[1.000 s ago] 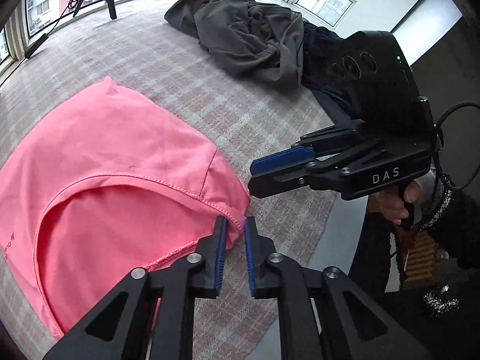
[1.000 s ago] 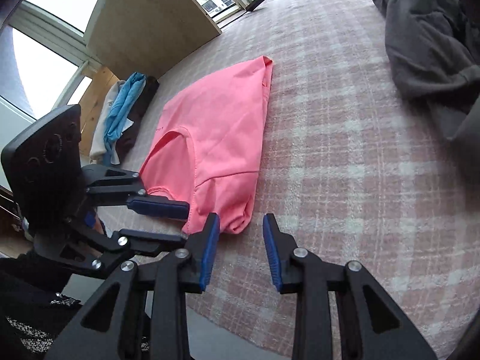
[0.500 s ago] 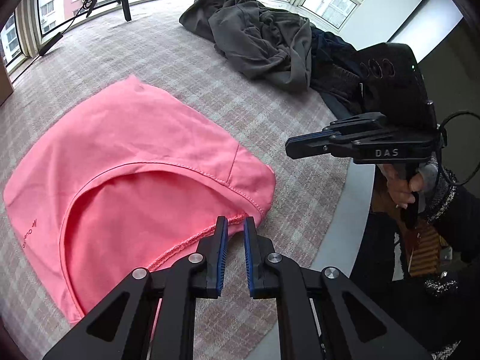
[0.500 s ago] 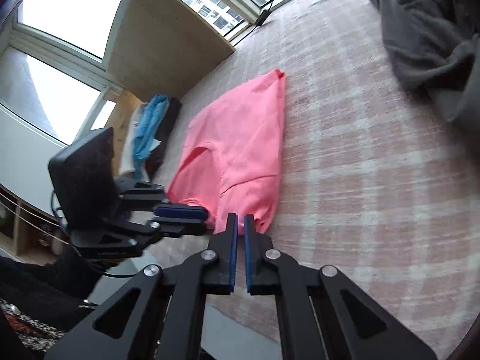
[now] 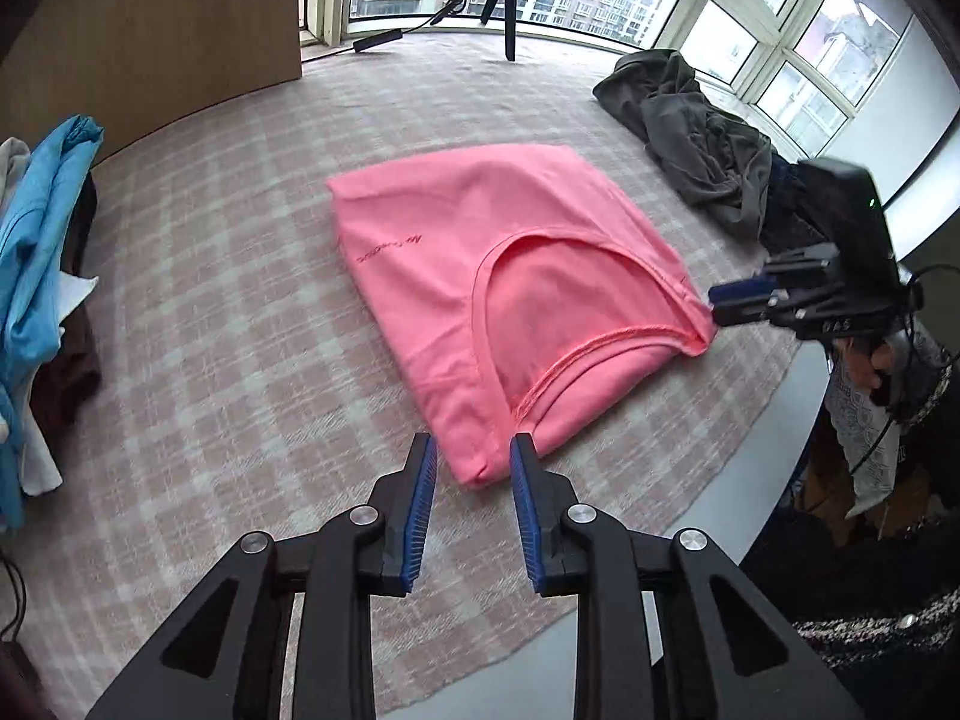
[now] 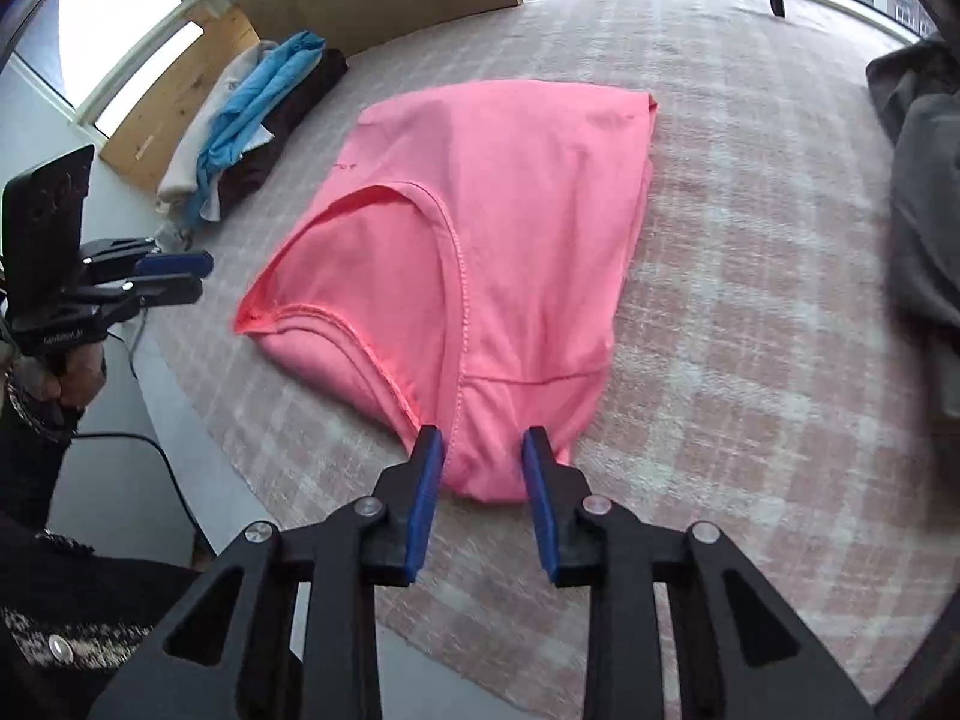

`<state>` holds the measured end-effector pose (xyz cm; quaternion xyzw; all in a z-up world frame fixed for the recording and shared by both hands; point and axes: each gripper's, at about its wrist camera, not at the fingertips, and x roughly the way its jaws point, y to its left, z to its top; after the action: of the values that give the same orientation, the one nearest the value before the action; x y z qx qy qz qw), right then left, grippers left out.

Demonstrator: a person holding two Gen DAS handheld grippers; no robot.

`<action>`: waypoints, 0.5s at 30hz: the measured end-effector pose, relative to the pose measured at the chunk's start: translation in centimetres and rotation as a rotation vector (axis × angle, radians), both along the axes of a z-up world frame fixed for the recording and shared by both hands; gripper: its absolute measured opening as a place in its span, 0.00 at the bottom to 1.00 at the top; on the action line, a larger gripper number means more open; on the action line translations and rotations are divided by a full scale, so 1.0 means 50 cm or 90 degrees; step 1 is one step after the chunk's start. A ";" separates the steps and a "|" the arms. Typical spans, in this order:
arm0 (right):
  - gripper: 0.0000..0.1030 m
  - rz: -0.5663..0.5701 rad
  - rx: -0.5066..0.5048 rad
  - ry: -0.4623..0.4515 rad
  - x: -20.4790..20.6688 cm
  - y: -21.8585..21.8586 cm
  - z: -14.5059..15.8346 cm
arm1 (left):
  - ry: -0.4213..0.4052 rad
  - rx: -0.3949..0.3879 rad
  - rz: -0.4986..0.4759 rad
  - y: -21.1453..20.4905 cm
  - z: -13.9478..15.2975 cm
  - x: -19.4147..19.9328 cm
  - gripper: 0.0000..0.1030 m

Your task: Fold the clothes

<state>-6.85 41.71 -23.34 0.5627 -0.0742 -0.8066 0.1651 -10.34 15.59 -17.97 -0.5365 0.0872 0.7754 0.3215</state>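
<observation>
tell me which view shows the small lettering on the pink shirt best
The left wrist view: the dark line of lettering on the pink shirt runs clear though unreadable. In the right wrist view it is only a tiny mark at the shirt's far edge.

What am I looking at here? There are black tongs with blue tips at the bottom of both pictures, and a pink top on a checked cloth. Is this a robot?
No robot: a person holds a hand-held gripper in each hand, each with a wide-angle camera looking along its two fingers. One picture comes from the left hand-held gripper, the other from the right hand-held gripper; each also shows the other one off to the side.

On the checked cloth lies a folded pink top, with a grey clothes heap and a stack with a blue garment further off.

Nothing is gripped. Both pairs of jaws are opening, each straddling a near corner of the top, with the blue pads clear of the fabric.
</observation>
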 end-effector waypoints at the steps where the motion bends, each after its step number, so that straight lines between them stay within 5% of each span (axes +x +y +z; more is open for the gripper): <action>1: 0.27 0.001 0.000 0.016 -0.004 -0.001 0.017 | 0.002 -0.002 -0.003 -0.002 -0.007 0.003 0.24; 6: 0.27 0.042 -0.033 0.064 -0.070 -0.075 0.055 | 0.006 0.026 -0.011 0.010 -0.027 0.001 0.24; 10: 0.28 0.101 0.012 0.080 -0.119 -0.168 0.029 | -0.015 0.061 -0.044 0.041 -0.050 -0.008 0.27; 13: 0.29 0.120 0.019 -0.015 -0.129 -0.170 -0.029 | -0.058 0.026 -0.085 0.052 -0.088 0.007 0.27; 15: 0.29 0.124 -0.020 -0.041 -0.120 -0.144 -0.029 | -0.054 0.038 -0.092 0.033 -0.063 0.014 0.27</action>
<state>-12.84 34.52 -24.79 0.5903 -0.0373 -0.7669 0.2491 -9.65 17.26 -21.11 -0.5513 0.0890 0.7291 0.3956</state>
